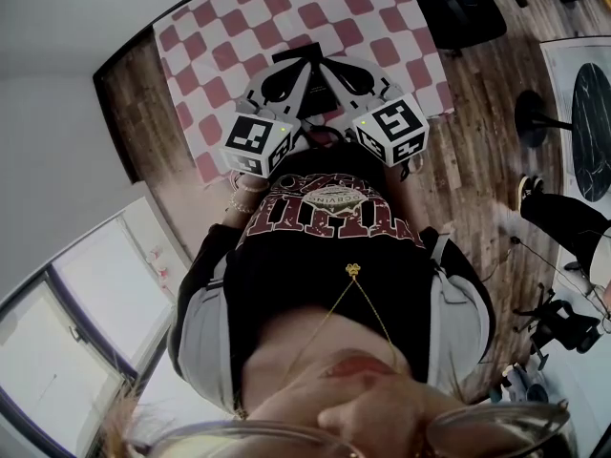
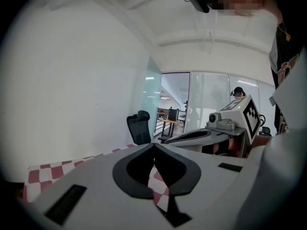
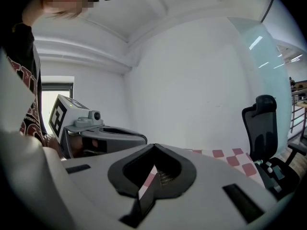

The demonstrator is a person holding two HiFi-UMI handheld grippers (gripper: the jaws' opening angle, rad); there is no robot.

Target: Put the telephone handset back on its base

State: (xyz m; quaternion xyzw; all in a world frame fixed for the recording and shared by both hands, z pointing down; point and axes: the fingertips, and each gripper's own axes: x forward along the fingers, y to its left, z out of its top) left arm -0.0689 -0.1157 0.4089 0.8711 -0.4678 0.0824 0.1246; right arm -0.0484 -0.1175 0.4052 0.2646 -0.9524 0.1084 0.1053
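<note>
I'm standing in what is looking like an office. A black swivel chair [image 2: 140, 127] is sitting on the wood floor [image 1: 477, 170] beyond the checked tablecloth [image 1: 286, 12], and far off glass partitions [image 2: 207, 97] are showing desks [image 2: 169, 121].

Seen from the head view, the left gripper [image 1: 291, 65] and right gripper [image 1: 334, 65] cover the near part of the checked tablecloth [image 1: 286, 12]. A dark shape [image 1: 301, 53] just ahead of their tips is half covered and cannot be identified. In each gripper view the gripper's own body hides everything below it, so only a sliver of cloth shows behind the jaws. To the right of the right gripper, an office chair [image 3: 261, 133] is cut off by the picture's edge. Far beyond the left gripper, desks [image 2: 170, 121] behind glass are too small to make out.
</note>
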